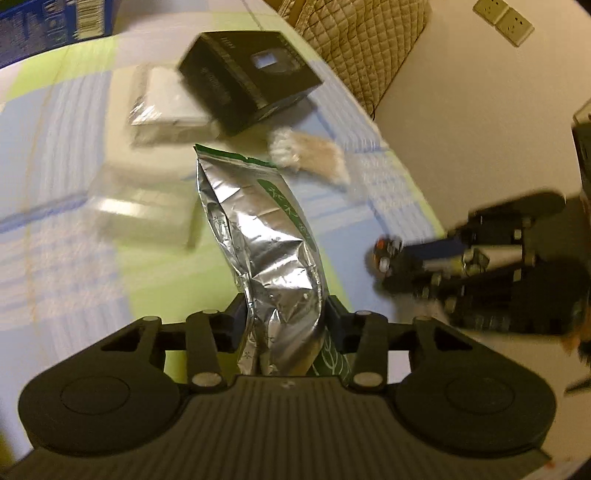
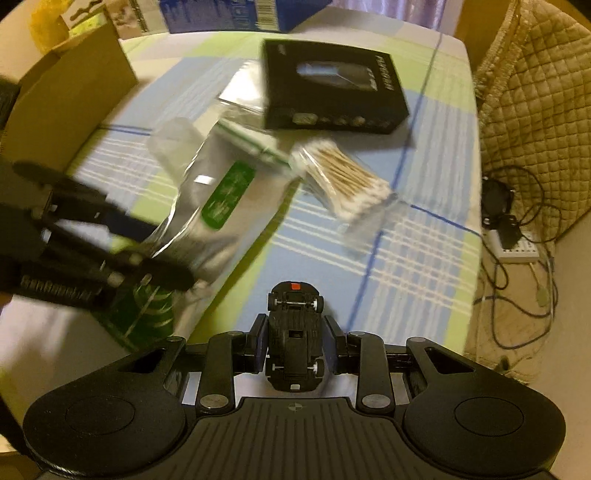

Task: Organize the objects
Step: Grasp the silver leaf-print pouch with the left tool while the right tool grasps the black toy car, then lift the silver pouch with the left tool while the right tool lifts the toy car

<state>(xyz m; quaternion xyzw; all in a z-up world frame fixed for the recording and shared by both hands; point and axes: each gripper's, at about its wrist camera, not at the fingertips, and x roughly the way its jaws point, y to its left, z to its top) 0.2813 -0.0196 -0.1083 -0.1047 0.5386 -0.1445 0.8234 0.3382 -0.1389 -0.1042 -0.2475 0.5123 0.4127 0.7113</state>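
Observation:
A silver foil pouch [image 1: 258, 236] with a green label stands upright in my left gripper [image 1: 286, 321], which is shut on its lower part above the checked tablecloth. My right gripper [image 2: 293, 343] is shut on a small black toy car [image 2: 293, 328], held belly-up just above the table's near edge. In the right wrist view the left gripper [image 2: 162, 251] and its pouch [image 2: 207, 206] are blurred at the left. The left wrist view shows the right gripper [image 1: 406, 254] with the car [image 1: 382, 254] at the right, past the table edge.
On the table lie a black product box [image 2: 332, 88], a bag of cotton swabs [image 2: 343, 181], a white wrapped packet [image 1: 166, 99] and a clear plastic case [image 1: 140, 206]. A cardboard box [image 2: 70, 103] stands left, a blue carton [image 2: 240, 14] behind. A quilted chair [image 2: 535, 110] and floor cables [image 2: 517, 251] are right.

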